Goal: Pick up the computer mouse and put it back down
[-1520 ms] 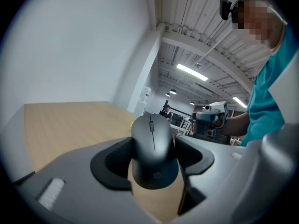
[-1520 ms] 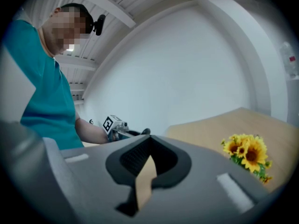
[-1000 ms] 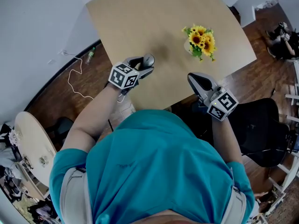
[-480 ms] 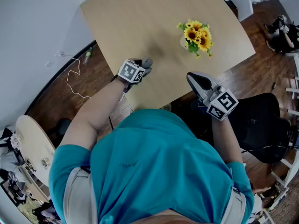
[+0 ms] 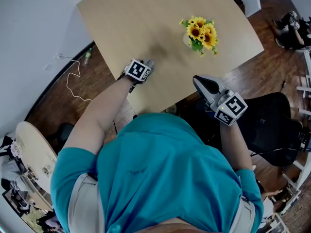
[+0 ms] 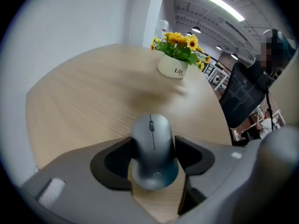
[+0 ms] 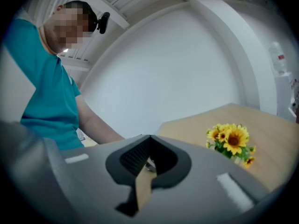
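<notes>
**First spotter:** While your left gripper (image 6: 154, 143) looks along its own jaws, you can see the computer mouse (image 6: 153, 148) between them. Both pads press on its flanks, and the jaws stand well apart because the body is wide. It sits low at the worktop (image 6: 79, 101); whether its base touches the wood, that view does not settle.

**Second spotter:** Agreed. You should reckon it light and rigid. The shell is smooth, curved plastic, so it would likely slide in a loose pinch. Your hold on the flanks behind the wheel looks like the right place; keep off the buttons.

**First spotter:** Its long axis runs straight along your jaws. The wheel end points away from you, roughly toward the pot of sunflowers (image 6: 174, 70), which stands well apart from it. The rounded tail faces the gripper.

**Second spotter:** In the right gripper view, your right gripper (image 7: 148, 146) has its jaws closed tip to tip on nothing. I cannot pick the mouse out there, only the sunflowers off to the right.

**First spotter:** From the head view, your left gripper is down at the near-left part of the worktop. The mouse is just a grey sliver beyond it, pointing up the worktop away from your body. Your right gripper hangs by the worktop's near edge, well apart from the mouse.
</notes>
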`<state>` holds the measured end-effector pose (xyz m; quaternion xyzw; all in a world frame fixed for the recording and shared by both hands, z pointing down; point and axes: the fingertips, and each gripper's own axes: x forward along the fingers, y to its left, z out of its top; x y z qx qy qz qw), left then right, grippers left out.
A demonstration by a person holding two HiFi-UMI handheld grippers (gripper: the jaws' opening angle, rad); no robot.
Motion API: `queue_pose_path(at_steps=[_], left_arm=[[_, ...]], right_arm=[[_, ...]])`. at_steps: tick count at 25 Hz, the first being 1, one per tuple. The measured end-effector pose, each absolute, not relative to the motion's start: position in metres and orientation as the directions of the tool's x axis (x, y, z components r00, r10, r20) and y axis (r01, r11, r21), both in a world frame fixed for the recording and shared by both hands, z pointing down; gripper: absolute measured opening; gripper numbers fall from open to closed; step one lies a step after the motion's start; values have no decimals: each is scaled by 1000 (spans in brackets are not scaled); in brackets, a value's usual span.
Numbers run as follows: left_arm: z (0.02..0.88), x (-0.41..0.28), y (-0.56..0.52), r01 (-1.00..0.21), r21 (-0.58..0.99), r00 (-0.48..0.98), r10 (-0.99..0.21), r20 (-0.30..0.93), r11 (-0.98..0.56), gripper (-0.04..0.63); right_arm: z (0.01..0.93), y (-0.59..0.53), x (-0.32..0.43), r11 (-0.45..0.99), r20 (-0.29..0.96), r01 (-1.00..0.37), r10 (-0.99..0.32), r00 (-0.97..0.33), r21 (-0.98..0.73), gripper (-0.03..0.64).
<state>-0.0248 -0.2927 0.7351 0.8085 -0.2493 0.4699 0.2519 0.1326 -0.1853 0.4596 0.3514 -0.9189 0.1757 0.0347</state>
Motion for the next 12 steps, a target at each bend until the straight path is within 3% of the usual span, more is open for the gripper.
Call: queue_pose_path(at_steps=[12], left_arm=[[749, -26, -307, -667, 139, 376, -170, 911, -732, 307]], right_arm=[[463, -176, 144, 675, 195, -672, -646, -738, -306, 3]])
